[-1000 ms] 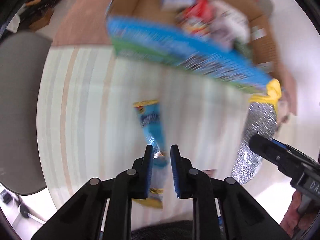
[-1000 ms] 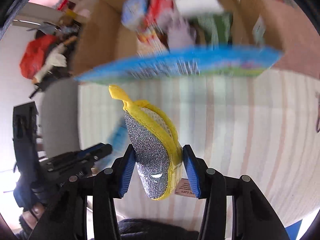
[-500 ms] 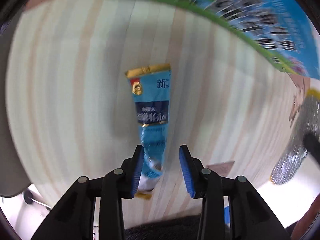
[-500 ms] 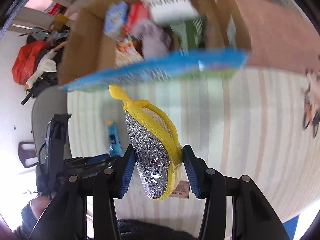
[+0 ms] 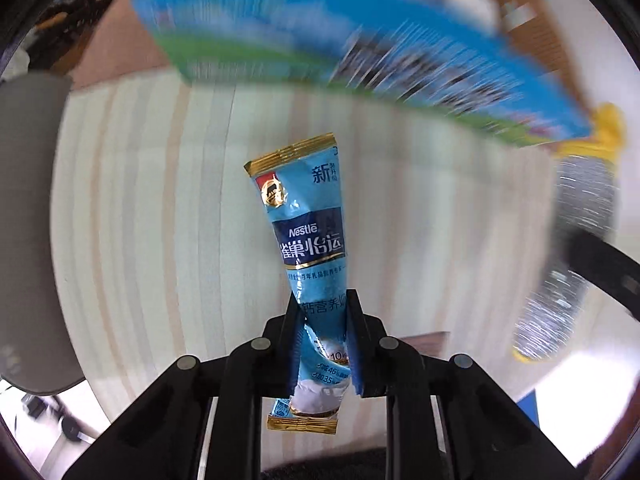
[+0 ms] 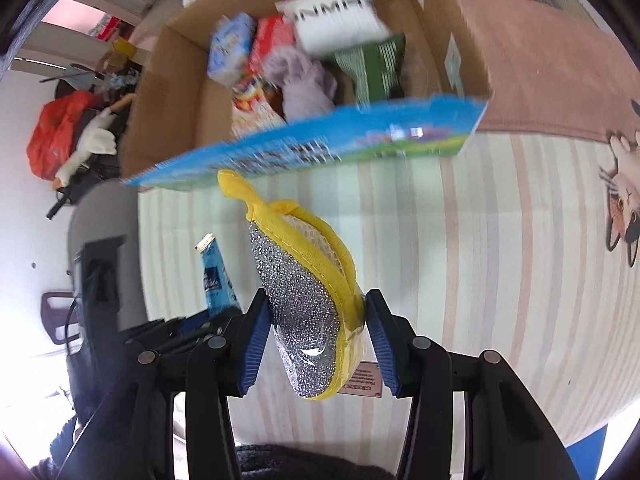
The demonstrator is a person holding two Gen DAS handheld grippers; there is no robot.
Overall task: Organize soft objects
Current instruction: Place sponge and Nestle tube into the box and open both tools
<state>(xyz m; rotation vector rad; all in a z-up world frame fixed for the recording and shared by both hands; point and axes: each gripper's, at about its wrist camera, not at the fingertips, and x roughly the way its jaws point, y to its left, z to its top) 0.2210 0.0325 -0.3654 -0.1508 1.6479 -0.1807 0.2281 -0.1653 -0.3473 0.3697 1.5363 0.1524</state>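
Note:
My left gripper (image 5: 322, 312) is shut on a blue Nestle sachet (image 5: 306, 232) with gold ends, which hangs lifted above the pale striped table (image 5: 160, 220). The same sachet (image 6: 216, 276) shows at the left of the right wrist view, with the left gripper's black frame below it. My right gripper (image 6: 316, 316) is shut on a silver glitter scrubbing pad (image 6: 300, 300) with a yellow border and loop. That pad (image 5: 568, 240) appears blurred at the right of the left wrist view.
An open cardboard box (image 6: 176, 92) with a blue printed flap (image 6: 320, 148) stands beyond the table edge, holding several soft packets and a lilac cloth (image 6: 304, 80). A pink rug (image 6: 560, 72) lies right of it. A grey chair (image 5: 28, 220) is at the left.
The left gripper opened around the sachet lying on the table, then closed on its lower part and lifted it. The right gripper kept hold of the pad.

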